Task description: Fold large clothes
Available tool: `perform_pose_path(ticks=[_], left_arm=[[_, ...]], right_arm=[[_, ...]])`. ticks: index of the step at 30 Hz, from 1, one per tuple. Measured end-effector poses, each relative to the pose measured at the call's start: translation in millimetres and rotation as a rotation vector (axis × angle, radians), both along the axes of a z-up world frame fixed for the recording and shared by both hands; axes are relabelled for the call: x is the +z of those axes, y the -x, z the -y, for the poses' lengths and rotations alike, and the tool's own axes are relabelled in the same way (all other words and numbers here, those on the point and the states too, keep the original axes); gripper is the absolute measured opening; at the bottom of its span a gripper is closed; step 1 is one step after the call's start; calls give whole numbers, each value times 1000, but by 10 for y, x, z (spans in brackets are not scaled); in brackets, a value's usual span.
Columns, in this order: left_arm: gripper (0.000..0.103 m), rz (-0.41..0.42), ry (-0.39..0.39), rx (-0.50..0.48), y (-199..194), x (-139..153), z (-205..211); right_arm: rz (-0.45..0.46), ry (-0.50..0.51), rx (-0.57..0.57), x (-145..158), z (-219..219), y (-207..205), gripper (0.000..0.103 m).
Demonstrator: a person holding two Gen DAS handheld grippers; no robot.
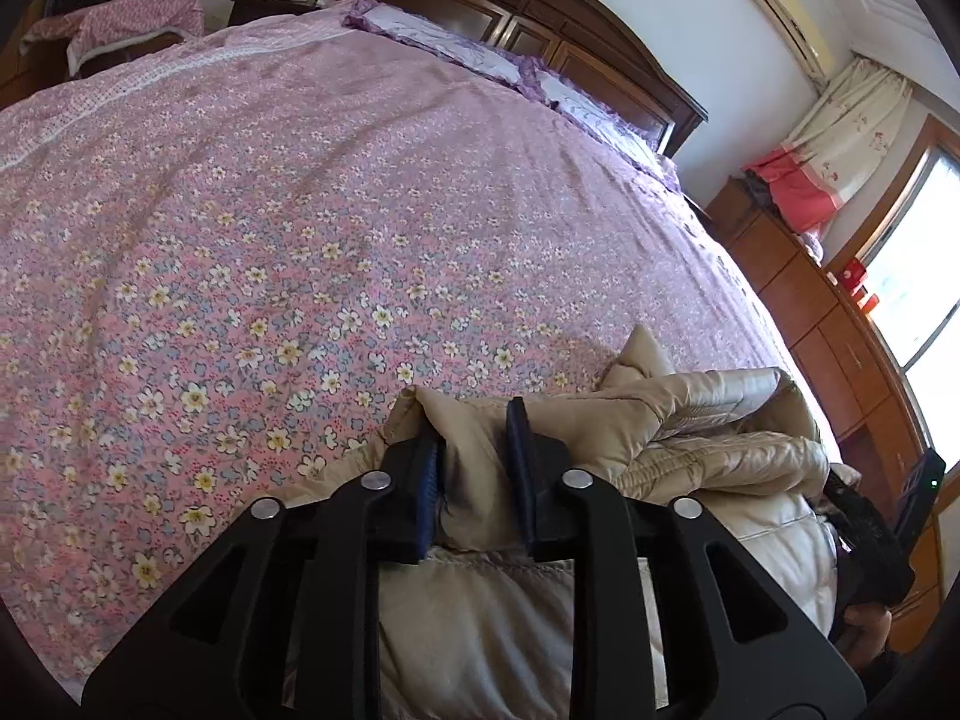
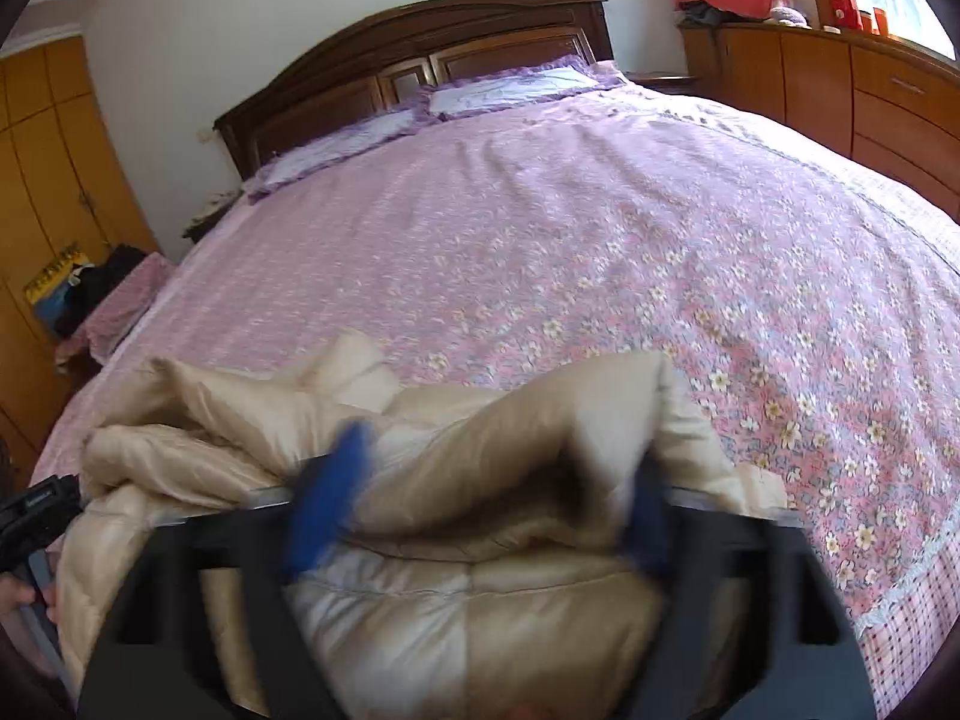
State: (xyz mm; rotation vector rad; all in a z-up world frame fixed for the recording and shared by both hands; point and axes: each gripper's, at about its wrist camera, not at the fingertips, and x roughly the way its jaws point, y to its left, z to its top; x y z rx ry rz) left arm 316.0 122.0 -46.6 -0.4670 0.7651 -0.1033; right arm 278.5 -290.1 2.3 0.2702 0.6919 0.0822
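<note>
One puffy beige quilted jacket [image 1: 690,420], heaped in loose folds at the near edge of the bed's pink flowered bedspread [image 1: 300,210]; not yet flat, not yet squared. Looks like an early step: gathering and arranging the garment before any real fold.

Left gripper [image 1: 474,456]: blue pads close together, clamped on a pinched ridge of the jacket near its left end, fabric filling the narrow gap. Right gripper [image 2: 492,492]: blurred, jaws wide apart, a broad hump of jacket between them but seemingly not squeezed.

Next move, by judgement: calls for a fresh hold with the right gripper on a clear edge such as a hem or shoulder, then a pull apart from the left to spread the slippery, springy shell flat on the bedspread. Thick padding likely to bulge back out of a shallow pinch.

From the left wrist: sharp view of the clamped fold, plus the right gripper at the far right edge, a curtained window [image 1: 918,276] and an air conditioner [image 1: 786,18]. From the right wrist: full width of the jacket [image 2: 480,600], the left gripper [image 2: 36,510] with a hand [image 2: 18,594] below it, and yellow wardrobe doors [image 2: 54,180], none of them in the other view. Dark wooden headboard [image 2: 420,60] in both.
</note>
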Motion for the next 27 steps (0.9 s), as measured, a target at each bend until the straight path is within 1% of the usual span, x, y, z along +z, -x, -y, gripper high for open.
perform_pose_path(ticks=[1,2,4,5,6,7,8,11,14,16,18,20,22,23,24,25,26,27], left_arm=[[32,-4,-10,2,4,53,7],[41,-3,-13,3,11,84,8],[70,57,-6,11,89,223,14],[97,103,-40,52,167,305,19],[99,174,-67,89,258,389,20],[99,213,-71,94,303,442,13],[99,224,-75,93,321,474,16],[99,209,-111,89,338,498,50],[99,211,-142,67,367,522,85],[99,213,-134,35,428,502,107],[99,219,-129,-4,464,490,140],[99,224,-159,0,498,511,207],[99,187,-191,0,446,525,299],[97,168,-223,3,420,535,373],[90,155,-268,9,390,555,456],[81,138,-324,0,345,579,598],[62,114,-358,-9,296,583,688],[40,82,-389,-14,240,580,767]], right_arm=[[9,-5,0,24,3,0,96],[21,-17,-2,49,15,5,97],[38,-38,-8,77,41,22,97],[49,-39,-13,86,46,34,97],[58,-39,-17,95,53,52,97],[65,-40,-20,106,59,57,97],[74,-48,-23,115,77,70,97],[109,-52,-57,182,116,134,97],[174,-63,-105,330,225,212,97],[225,-79,-140,455,340,271,97],[242,-94,-167,565,450,311,97],[216,-95,-132,607,451,314,97],[188,-47,-76,615,321,303,97],[183,-21,-42,622,230,302,97],[177,11,-4,620,108,274,95],[174,37,22,619,1,249,86],[158,78,65,606,-162,192,77],[132,135,91,580,-331,125,59]])
